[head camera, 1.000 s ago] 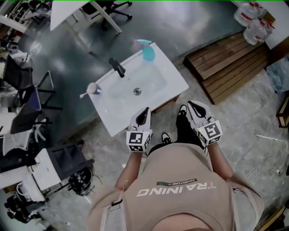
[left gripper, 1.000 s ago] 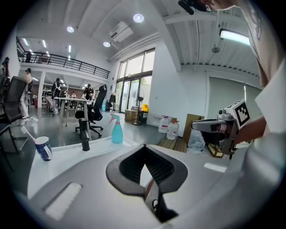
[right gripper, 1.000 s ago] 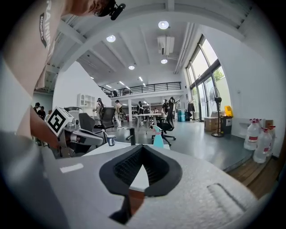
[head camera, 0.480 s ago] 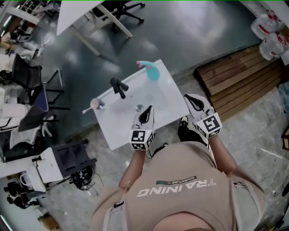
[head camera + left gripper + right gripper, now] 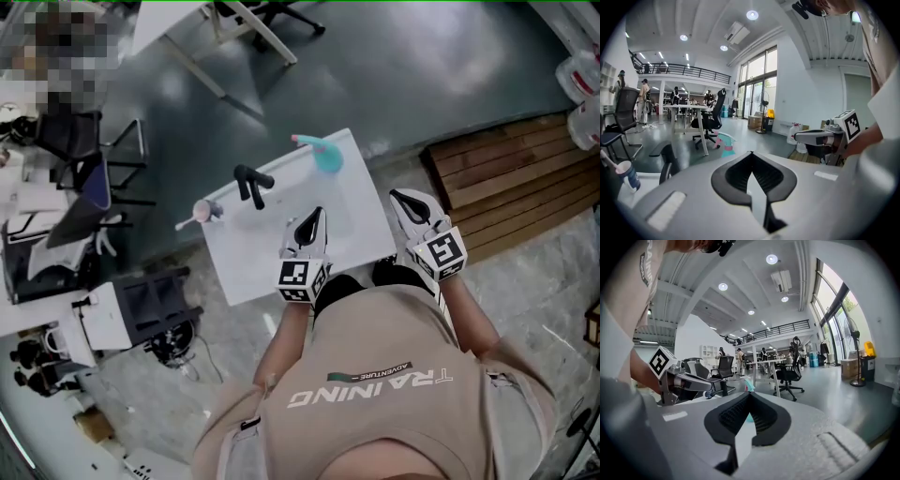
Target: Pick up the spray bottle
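The spray bottle [image 5: 325, 155] is teal with a pink nozzle and stands upright at the far right corner of the white sink counter [image 5: 242, 267]. My left gripper [image 5: 316, 214] is shut and empty, held over the basin a short way short of the bottle. My right gripper [image 5: 397, 196] is also shut and empty, just off the counter's right edge. In the left gripper view the bottle [image 5: 725, 143] shows ahead beyond the closed jaws of that gripper [image 5: 750, 153], slightly left. In the right gripper view its pink top [image 5: 749, 386] peeks just above the closed tips of the right gripper [image 5: 750, 394].
A black faucet [image 5: 251, 183] rises at the counter's far edge, and a cup with a toothbrush [image 5: 202, 211] stands at its far left corner. Wooden pallets [image 5: 511, 178] lie on the floor to the right. Office chairs and white desks [image 5: 178, 23] stand beyond the sink.
Both grippers have moved forward toward the sink. The left one now hangs over the basin and the right one sits beside the counter's right edge. Both stayed shut.
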### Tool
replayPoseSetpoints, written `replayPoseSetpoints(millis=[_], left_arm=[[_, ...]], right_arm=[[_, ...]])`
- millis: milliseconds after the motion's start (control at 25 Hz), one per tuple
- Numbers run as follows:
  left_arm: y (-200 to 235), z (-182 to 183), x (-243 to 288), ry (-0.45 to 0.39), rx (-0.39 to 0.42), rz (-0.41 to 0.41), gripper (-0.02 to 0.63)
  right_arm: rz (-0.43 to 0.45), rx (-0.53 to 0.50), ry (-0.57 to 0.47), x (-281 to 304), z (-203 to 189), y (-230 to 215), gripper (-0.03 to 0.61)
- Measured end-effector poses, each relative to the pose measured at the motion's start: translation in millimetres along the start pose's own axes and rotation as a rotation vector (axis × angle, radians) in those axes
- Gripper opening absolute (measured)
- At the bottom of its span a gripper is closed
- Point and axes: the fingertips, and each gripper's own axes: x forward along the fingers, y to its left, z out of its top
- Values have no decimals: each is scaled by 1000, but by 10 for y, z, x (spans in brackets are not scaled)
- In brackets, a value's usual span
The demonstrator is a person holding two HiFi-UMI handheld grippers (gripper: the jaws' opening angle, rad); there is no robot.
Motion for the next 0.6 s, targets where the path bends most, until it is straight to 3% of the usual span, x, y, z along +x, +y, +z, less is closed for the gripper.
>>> replayPoseSetpoints(millis=[320, 600], left_arm=[[80, 178, 270, -23, 38, 11, 17], [264, 212, 445, -24, 12, 47, 29]], right_arm=[[61, -44, -44, 261, 223, -55, 3], [128, -138, -62, 398, 522, 136, 2]])
